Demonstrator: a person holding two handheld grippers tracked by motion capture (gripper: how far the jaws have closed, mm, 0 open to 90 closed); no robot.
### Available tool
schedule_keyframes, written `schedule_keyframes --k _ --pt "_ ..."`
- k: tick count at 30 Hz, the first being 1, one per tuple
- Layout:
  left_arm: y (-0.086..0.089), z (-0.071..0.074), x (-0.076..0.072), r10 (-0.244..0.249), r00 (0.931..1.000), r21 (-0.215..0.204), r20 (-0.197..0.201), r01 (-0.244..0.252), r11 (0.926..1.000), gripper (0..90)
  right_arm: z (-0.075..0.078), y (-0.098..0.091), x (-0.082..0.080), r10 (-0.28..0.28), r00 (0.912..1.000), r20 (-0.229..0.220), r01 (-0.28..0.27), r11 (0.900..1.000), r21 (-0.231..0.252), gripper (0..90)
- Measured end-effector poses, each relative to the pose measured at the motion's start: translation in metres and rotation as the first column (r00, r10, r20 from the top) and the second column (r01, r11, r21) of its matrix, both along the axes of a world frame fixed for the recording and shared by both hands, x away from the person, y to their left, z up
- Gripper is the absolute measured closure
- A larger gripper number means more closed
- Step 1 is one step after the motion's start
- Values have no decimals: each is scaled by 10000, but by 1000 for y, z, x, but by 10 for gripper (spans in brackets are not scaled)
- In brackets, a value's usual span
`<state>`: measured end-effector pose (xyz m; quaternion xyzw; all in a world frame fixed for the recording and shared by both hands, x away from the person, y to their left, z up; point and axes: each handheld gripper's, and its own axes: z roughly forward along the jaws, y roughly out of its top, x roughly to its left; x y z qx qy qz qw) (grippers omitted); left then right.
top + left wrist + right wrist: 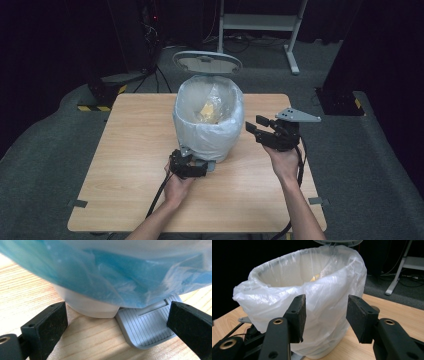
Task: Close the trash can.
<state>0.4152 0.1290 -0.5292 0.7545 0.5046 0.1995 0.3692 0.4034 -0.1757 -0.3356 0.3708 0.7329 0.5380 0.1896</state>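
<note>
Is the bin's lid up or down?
Up. The lid stands raised behind the bin, whose bagged mouth is open.

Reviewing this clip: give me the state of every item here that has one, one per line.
Bin lid: raised open.
Bin liner bag: fitted, folded over the rim.
Pedal: between the open left jaws, contact unclear.
Left gripper: open, low at the bin's base.
Right gripper: open, empty, facing the bag.
</note>
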Motion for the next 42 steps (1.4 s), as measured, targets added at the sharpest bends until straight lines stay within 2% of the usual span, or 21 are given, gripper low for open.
schedule_keyframes --k 13,23,35,42 --pt "0 0 0 -2 10000 2 -1 2 10000 34 -23 -6 -9 -162 9996 -209 164 9998 78 505" --pt "0 0 0 -3 10000 2 -3 3 10000 34 -46 -13 -14 -381 9976 -574 391 9991 174 504" --pt "0 0 0 -2 10000 2 -3 2 10000 34 -71 -14 -14 -594 9937 -950 573 9980 -249 502" --pt "0 0 0 2 10000 -5 -1 -2 10000 34 -93 -14 -15 -734 9886 -1311 697 9970 -325 498"
